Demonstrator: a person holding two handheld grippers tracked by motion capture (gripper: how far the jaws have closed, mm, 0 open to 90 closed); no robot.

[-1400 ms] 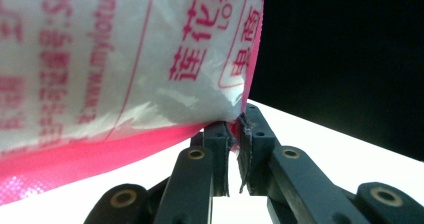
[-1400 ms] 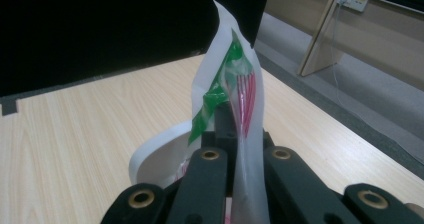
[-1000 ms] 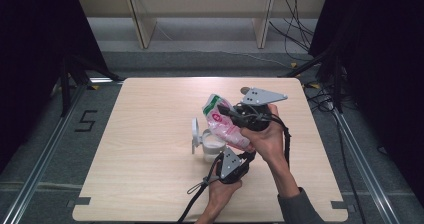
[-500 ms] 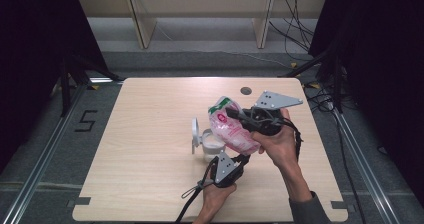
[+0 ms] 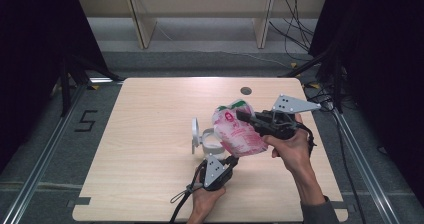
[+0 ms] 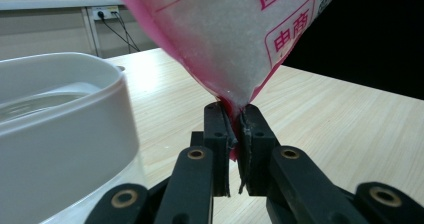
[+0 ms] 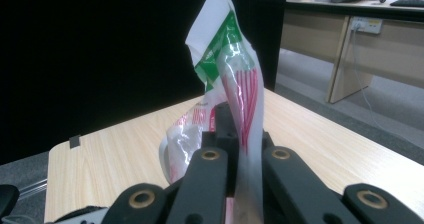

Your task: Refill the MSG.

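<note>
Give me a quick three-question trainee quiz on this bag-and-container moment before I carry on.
1. True or false: the left gripper is shut on the bottom corner of the pink bag.
2. What does the right gripper grip? A) the white container B) the bag's upper part C) a cable
3. Fill in: in the high view, the white container stands with its lid ____.

Key: 1 true; 2 B; 3 open, raised on its left side.
</note>
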